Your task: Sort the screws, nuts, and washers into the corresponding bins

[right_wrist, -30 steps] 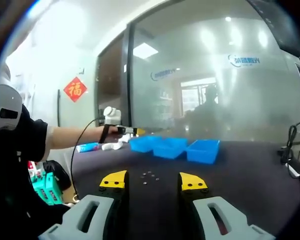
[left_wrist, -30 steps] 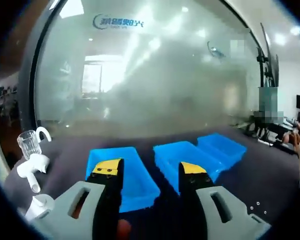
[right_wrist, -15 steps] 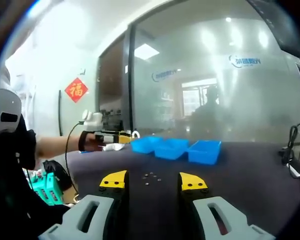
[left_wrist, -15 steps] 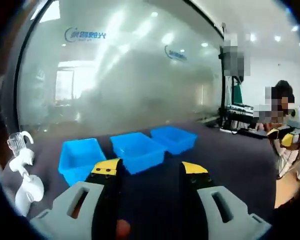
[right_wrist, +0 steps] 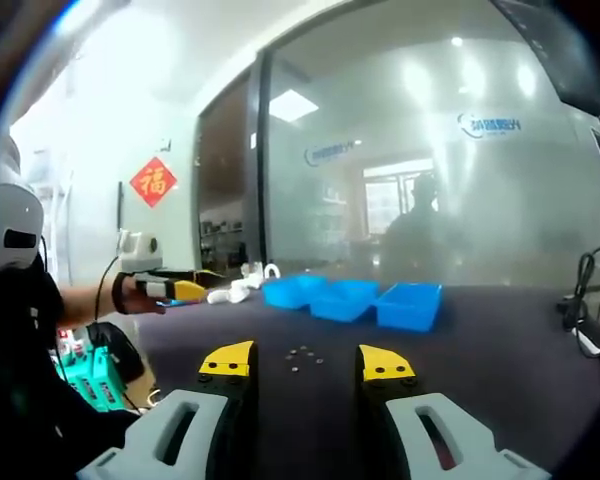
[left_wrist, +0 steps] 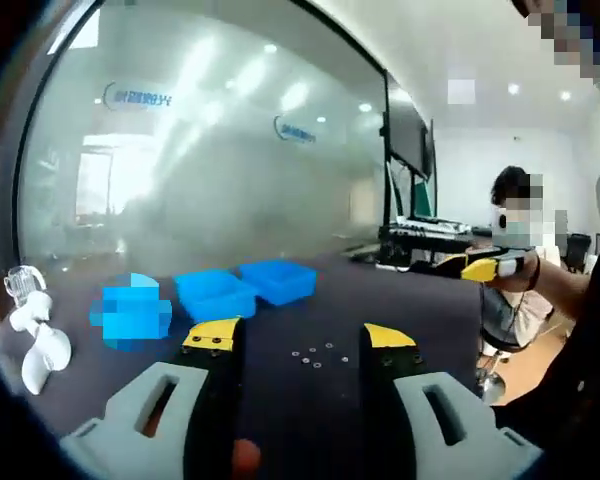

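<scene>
Left gripper [left_wrist: 301, 340]: jaws are spread apart, yellow-tipped, nothing held between them. It is raised above the dark table [left_wrist: 410, 300]. Just past the jaw tips, between them, a small scatter of fasteners [left_wrist: 318, 354] is seen lying loose on the table; screws, nuts and washers cannot be told apart at this size. Farther out and to the left in this view, 3 blue bins [left_wrist: 245, 287] are set in a row, touching or nearly so; the nearest is partly masked by a mosaic patch. A white fixture with a clear glass cup [left_wrist: 30, 335] stands beside the bins at the table edge. A frosted glass wall [left_wrist: 210, 160] is seen behind the table.

Right gripper [right_wrist: 306, 363]: jaws are likewise spread, nothing pinched. The same fasteners [right_wrist: 302, 356] are seen just ahead of the tips, centred between them. The 3 bins [right_wrist: 352, 297] lie well beyond, in a line. A red diamond wall sign [right_wrist: 153, 181] hangs at the left of this view, and the left gripper is seen below it, held by a hand off the table edge.
</scene>
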{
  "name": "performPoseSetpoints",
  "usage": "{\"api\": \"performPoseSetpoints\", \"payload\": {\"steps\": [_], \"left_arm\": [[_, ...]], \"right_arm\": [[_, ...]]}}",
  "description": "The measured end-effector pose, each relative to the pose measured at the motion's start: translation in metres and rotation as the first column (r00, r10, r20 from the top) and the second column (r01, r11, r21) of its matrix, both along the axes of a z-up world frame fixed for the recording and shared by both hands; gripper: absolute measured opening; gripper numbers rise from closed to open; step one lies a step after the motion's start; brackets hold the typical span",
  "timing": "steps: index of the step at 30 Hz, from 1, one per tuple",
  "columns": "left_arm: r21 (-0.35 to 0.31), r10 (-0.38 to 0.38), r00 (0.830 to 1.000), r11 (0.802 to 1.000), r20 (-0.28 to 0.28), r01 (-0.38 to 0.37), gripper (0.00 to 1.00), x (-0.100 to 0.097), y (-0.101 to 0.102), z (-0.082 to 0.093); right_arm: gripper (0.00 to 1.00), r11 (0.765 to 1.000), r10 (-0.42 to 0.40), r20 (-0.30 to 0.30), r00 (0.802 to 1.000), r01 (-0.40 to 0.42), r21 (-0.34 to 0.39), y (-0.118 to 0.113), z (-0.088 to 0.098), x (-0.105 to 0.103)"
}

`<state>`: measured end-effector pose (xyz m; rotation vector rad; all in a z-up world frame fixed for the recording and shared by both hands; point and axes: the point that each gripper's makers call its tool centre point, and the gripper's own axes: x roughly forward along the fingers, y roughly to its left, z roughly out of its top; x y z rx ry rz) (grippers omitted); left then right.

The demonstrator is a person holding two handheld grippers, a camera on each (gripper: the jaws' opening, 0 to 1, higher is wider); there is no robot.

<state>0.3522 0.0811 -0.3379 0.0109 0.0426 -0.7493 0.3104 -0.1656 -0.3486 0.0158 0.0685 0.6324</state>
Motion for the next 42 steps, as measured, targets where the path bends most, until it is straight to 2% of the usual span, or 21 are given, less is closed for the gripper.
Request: {"api": "performPoseSetpoints", "payload": {"steps": [4,8,15,27,37,41,42], "left_arm": [[0.017,-0.047,0.999,0.999,0.012,0.047,0.45,-0.018,-0.002,0.001],[0.033,-0.066,0.998,0.997,-0.002,0.066,0.45,-0.021,-0.002,-0.003],[0.063,-0.09,0.99,0.993,-0.105,0.097,0.45,-0.01,-0.006,-0.02],[0.102,-0.14,0.973,0.982,-0.181,0.16,0.45,0.012,-0.029,-0.024],[0.178,-0.165,0.945,0.959,-0.282,0.221,0.45,0.029,-0.049,-0.039],[0.203,-0.186,0.928,0.944,-0.322,0.26,0.45,0.028,-0.065,-0.037],[0.184,-0.2,0.915,0.943,-0.35,0.276,0.45,0.027,-0.071,-0.036]], "right_arm": [[0.34,1.0,0.0,-0.002,1.0,0.0,-0.002,0.0,-0.001,0.0],[0.34,1.0,0.002,-0.001,1.0,-0.002,-0.004,0.003,-0.001,0.0],[0.34,1.0,0.001,-0.002,1.0,-0.001,-0.003,0.005,-0.001,0.0],[0.34,1.0,-0.02,-0.01,1.0,0.02,-0.01,-0.005,-0.005,-0.002],[0.34,0.999,-0.033,-0.011,0.999,0.033,-0.005,-0.013,-0.006,-0.005],[0.34,0.999,-0.031,-0.018,0.999,0.031,-0.008,-0.013,-0.008,-0.006],[0.34,1.0,-0.029,-0.019,0.999,0.028,-0.01,-0.012,-0.008,-0.006]]}}
